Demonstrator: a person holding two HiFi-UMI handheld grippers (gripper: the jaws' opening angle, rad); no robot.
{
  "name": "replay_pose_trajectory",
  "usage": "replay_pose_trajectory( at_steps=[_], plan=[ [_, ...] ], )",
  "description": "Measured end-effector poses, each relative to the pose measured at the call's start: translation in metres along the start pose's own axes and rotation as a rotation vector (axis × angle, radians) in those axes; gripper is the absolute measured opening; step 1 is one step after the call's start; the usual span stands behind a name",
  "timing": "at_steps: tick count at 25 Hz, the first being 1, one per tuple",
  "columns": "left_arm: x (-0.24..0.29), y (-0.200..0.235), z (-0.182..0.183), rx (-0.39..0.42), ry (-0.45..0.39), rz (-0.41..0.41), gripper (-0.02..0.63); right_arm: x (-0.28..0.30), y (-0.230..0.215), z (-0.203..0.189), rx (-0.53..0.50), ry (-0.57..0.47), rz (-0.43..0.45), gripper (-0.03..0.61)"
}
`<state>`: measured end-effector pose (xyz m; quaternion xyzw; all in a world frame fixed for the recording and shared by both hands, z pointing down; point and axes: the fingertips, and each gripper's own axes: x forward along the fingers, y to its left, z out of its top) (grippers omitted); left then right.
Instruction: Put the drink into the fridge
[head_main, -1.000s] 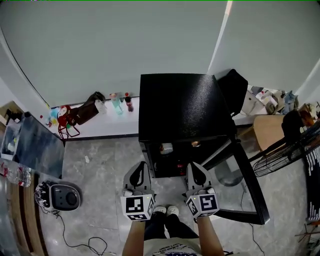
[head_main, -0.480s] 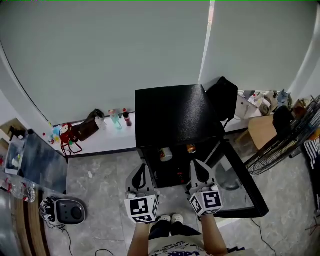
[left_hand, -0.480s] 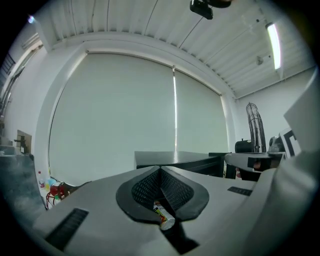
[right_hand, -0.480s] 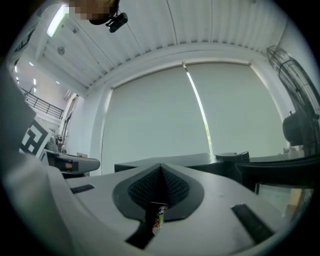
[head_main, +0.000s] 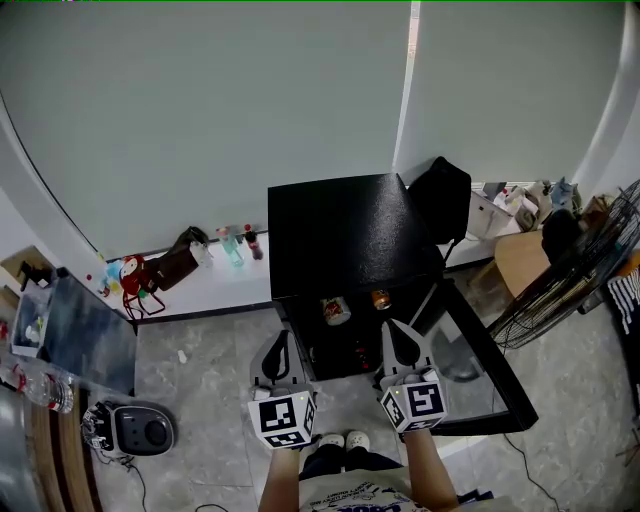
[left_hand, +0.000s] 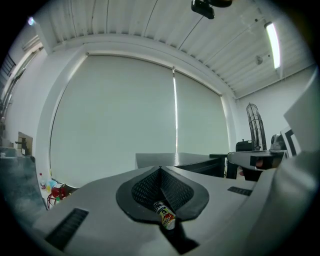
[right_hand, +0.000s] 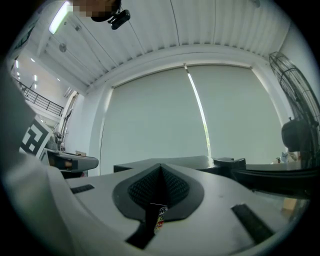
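While the white-and-red drink can (head_main: 336, 310) sits on the upper shelf inside the black mini fridge (head_main: 345, 230) at frame centre, next to an orange-topped can (head_main: 381, 299), the task looks nearly done; only the glass door (head_main: 470, 375) stands open at lower right. Left gripper (head_main: 283, 340) and right gripper (head_main: 393, 328) hover just below the fridge opening, apart from the can. Their fingers are pressed together on nothing, probably held clear to leave the doorway free. Both gripper views show a labelled can as a sliver in the finger slit, seemingly beyond it.
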<state>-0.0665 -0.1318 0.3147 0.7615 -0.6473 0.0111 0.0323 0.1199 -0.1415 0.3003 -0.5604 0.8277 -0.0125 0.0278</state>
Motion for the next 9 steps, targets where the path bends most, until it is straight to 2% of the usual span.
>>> replay_pose_trajectory(
  at_steps=[9],
  plan=[
    [-0.0001,0.0078,0.0053,-0.003,-0.013,0.01,0.006,0.0018,0.005,0.0045,0.002,-0.013,0.006,-0.003]
  ],
)
